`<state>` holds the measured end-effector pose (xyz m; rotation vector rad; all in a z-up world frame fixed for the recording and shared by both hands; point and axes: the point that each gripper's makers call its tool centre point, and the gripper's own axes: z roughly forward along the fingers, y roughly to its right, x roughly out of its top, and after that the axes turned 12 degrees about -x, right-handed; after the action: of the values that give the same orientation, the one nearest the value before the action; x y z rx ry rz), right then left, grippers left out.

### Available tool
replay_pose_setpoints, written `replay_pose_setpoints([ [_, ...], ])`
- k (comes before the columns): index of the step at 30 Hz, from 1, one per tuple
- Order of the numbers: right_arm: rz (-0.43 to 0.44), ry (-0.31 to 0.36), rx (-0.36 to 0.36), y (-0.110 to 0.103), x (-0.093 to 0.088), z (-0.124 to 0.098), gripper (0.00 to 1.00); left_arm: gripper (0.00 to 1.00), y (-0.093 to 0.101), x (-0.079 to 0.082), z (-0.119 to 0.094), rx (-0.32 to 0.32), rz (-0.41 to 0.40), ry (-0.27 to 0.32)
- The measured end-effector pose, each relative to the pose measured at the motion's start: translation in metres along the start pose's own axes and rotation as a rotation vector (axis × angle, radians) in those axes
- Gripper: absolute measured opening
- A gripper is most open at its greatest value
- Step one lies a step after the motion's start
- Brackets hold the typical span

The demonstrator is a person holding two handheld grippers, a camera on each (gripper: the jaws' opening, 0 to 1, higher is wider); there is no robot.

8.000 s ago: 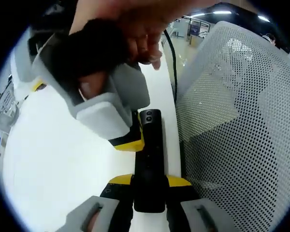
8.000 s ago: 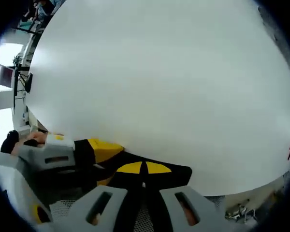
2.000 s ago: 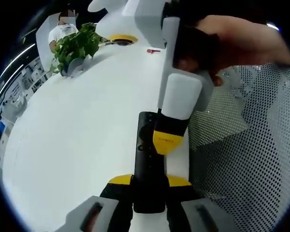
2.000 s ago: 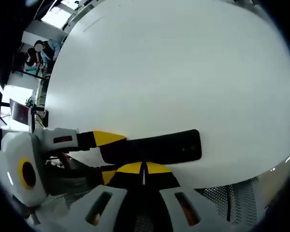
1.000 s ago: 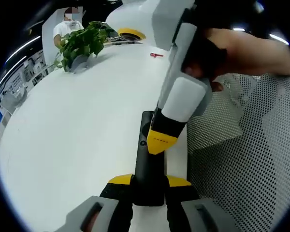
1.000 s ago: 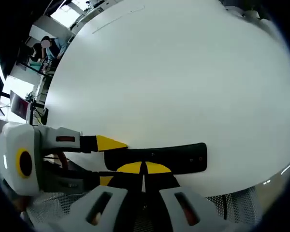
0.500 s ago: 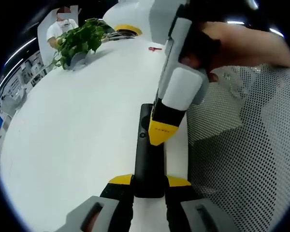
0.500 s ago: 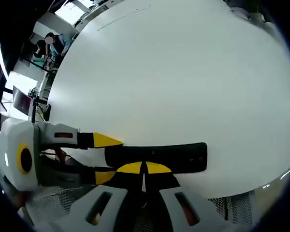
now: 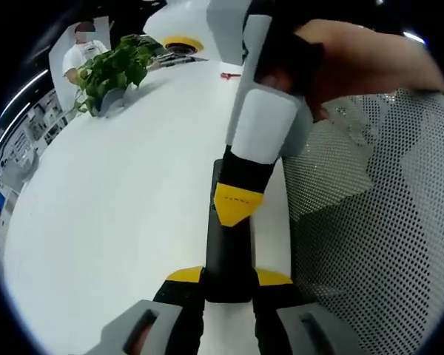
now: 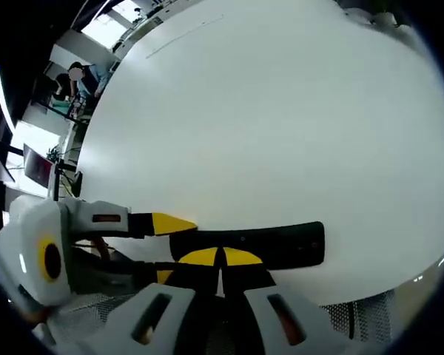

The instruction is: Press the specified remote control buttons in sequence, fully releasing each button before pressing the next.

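The black remote control [image 9: 228, 244] lies on the white desk [image 9: 118, 214], near its edge; the left gripper [image 9: 229, 279] holds its near end tight between its jaws. The right gripper [image 9: 237, 205] comes down from above, held by a hand [image 9: 355, 66]; its jaws are closed together and its yellow tip rests on top of the remote control. In the right gripper view the remote control [image 10: 281, 244] lies sideways just past the closed jaws. A green plant [image 9: 115, 70] stands far off on the desk; a mesh chair back [image 9: 370, 222] is on the right.
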<state>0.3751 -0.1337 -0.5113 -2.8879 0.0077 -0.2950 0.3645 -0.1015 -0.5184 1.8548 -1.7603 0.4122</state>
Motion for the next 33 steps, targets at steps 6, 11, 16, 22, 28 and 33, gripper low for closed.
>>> replay_pose_setpoints([
  [6,-0.030,-0.003,-0.021,0.003,0.000,0.003,0.00,0.25,-0.001,0.001,0.000,0.003,-0.009,0.015],
  [11,-0.018,0.007,-0.024,0.004,0.001,0.003,0.00,0.25,-0.001,0.001,0.001,0.007,-0.016,0.018],
  [16,0.013,0.002,-0.001,0.005,0.002,0.004,0.00,0.25,-0.002,0.001,0.001,0.009,-0.020,0.020],
  [22,0.007,-0.018,-0.015,0.006,-0.001,0.003,0.00,0.25,-0.002,0.001,0.001,0.011,-0.020,0.021],
  [28,-0.030,-0.003,-0.002,-0.002,-0.001,0.001,0.00,0.25,-0.002,0.001,0.001,0.012,-0.020,0.021],
  [33,-0.049,0.000,-0.001,-0.004,-0.002,0.001,0.00,0.25,-0.001,0.001,0.001,0.012,-0.020,0.021],
])
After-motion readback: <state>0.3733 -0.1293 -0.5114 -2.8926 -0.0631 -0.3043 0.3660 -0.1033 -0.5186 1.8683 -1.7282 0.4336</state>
